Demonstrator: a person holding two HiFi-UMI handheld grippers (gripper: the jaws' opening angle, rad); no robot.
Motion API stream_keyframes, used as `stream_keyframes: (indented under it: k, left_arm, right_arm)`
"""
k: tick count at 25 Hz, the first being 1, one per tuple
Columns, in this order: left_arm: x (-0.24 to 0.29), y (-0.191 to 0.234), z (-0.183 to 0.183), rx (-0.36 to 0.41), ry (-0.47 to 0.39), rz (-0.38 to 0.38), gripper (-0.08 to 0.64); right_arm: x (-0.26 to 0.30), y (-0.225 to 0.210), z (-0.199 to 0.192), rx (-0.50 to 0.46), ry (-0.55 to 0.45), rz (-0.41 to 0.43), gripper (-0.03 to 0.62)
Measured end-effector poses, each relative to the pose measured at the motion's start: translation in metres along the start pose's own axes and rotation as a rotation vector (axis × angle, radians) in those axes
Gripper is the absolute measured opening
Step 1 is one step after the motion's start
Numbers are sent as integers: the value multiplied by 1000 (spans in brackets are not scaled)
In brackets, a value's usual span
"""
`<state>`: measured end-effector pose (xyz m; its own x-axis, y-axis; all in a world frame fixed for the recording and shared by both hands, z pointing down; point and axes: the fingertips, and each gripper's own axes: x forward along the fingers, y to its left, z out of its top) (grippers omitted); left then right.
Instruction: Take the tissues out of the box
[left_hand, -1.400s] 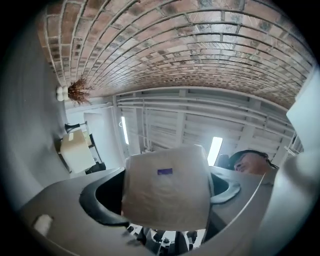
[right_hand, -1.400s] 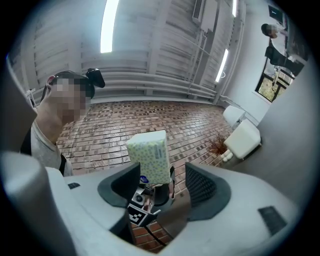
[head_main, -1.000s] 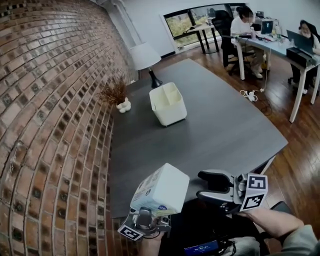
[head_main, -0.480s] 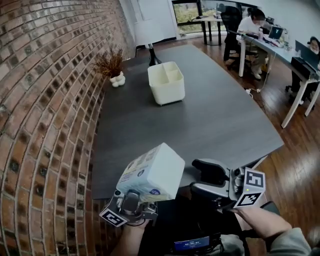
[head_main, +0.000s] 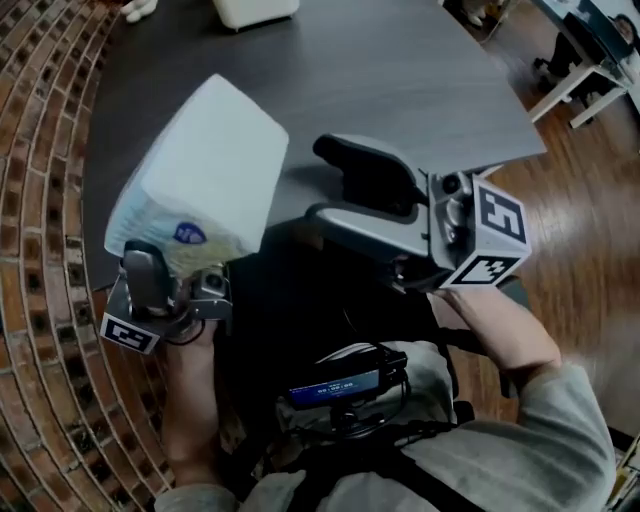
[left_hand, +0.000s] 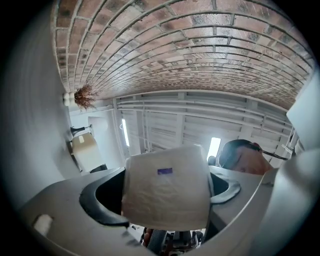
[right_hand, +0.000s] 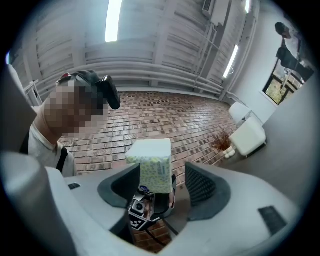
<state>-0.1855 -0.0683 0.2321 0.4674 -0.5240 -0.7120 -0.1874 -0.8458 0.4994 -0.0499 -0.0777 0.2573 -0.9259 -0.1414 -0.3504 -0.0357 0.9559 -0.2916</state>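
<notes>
left tool (head_main: 178, 268) clenched on a soft tissue pack (head_main: 205, 165) raised over the table (head_main: 400, 80) edge, right tool (head_main: 322, 183) released and empty just beside it, only the right gripper view shows the pack's patterned side, head view tipped lower than a second ago, white caddy (head_main: 255, 10) now at its top edge

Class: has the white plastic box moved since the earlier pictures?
No. The white plastic box stays just right of the small white plant holder; only the camera tilted.
</notes>
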Motion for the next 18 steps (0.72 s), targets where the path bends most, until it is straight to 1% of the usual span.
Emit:
stream_keyframes:
  k: [5, 12, 14, 18]
  left_arm:
    - [-2, 3, 0, -15, -6, 20, 479]
    - [-3, 3, -4, -9, 13, 19, 479]
    - [-5, 2, -5, -20, 9, 27, 479]
    - [-13, -2, -12, -51, 1, 60, 479]
  right_arm:
    - [2, 3, 0, 20, 6, 3, 281]
    - [4, 3, -1, 14, 7, 2, 281]
    - [3, 4, -2, 16, 13, -5, 281]
    - [-4, 10, -8, 56, 30, -27, 281]
